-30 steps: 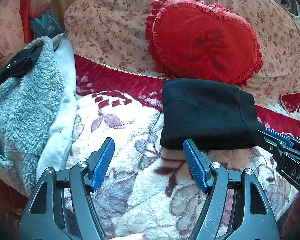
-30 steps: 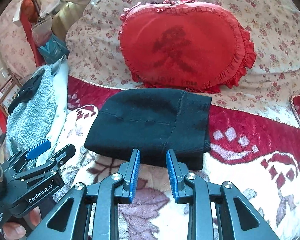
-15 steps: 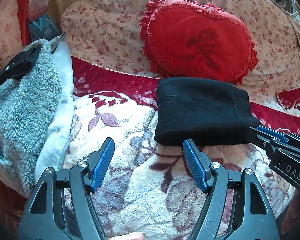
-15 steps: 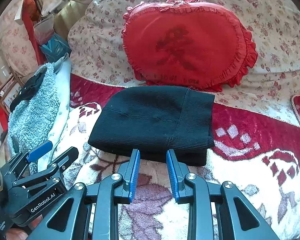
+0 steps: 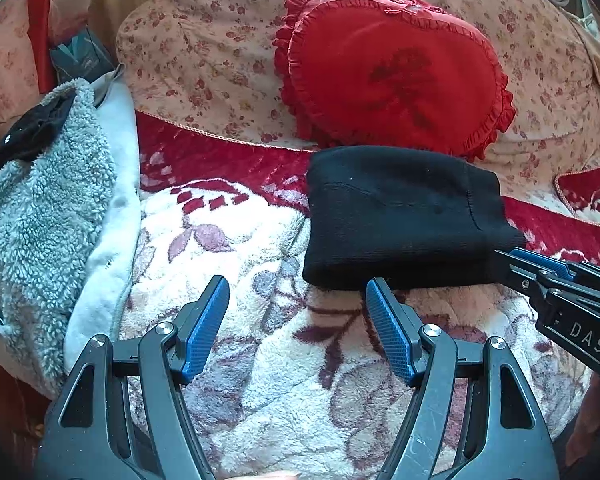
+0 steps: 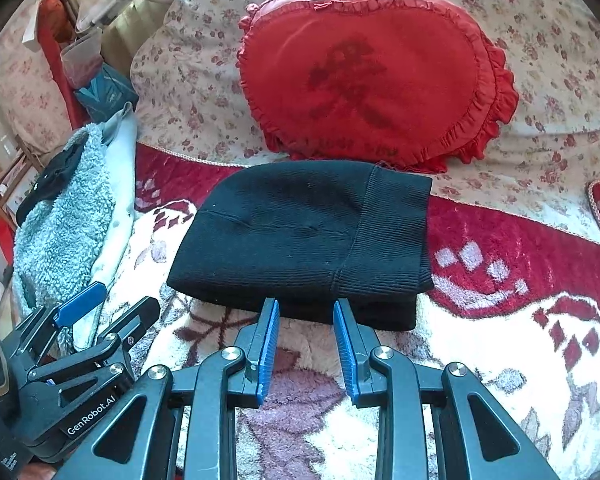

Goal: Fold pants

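The black pants (image 5: 404, 216) lie folded into a compact rectangle on the floral blanket (image 5: 260, 340), just in front of the red heart pillow (image 5: 392, 68). They also show in the right wrist view (image 6: 308, 240). My left gripper (image 5: 298, 300) is open and empty, hovering over the blanket just left of and before the pants' near edge. My right gripper (image 6: 306, 312) is partly open and empty, its tips at the pants' near edge, touching nothing I can tell. It also shows in the left wrist view (image 5: 540, 268).
A grey fleece garment (image 5: 40, 216) with a black item (image 5: 24, 136) on top lies piled at the left. A floral cushion back (image 5: 204, 60) rises behind the pillow. A red blanket band (image 6: 520, 248) runs to the right of the pants.
Both grippers have drawn back slightly from the pants. The pants lie still. Jaw openings are unchanged.
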A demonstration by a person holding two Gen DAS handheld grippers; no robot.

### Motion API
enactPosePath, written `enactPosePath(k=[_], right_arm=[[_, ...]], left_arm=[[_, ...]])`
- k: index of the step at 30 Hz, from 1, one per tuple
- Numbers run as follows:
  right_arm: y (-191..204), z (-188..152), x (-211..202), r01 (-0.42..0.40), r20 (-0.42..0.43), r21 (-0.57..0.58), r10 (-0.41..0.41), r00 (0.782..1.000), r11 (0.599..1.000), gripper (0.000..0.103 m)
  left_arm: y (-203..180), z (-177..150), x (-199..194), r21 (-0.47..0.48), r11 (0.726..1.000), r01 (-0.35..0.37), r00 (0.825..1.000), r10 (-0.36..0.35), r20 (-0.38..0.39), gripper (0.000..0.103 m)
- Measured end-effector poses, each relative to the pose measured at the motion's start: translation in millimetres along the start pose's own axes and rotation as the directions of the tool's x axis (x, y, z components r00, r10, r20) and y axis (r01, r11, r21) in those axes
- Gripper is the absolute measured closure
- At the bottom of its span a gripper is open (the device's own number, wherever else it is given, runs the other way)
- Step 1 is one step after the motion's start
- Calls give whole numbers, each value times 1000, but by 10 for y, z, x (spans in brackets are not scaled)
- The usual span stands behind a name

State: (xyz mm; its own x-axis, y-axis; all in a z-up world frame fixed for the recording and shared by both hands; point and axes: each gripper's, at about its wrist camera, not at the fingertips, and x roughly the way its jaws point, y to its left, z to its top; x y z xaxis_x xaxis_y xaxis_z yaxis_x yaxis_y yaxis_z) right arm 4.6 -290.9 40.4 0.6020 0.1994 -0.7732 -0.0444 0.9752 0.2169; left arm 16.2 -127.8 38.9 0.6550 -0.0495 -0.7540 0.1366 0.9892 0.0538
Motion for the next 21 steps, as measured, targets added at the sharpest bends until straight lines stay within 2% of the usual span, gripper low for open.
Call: enactPosePath(k=[21], right_arm=[[33,37,78,-7,-14,-14,7,1000,1000,76]], left_arm=[[15,-11,91,-8,1000,18,1000,-18,-21,32]])
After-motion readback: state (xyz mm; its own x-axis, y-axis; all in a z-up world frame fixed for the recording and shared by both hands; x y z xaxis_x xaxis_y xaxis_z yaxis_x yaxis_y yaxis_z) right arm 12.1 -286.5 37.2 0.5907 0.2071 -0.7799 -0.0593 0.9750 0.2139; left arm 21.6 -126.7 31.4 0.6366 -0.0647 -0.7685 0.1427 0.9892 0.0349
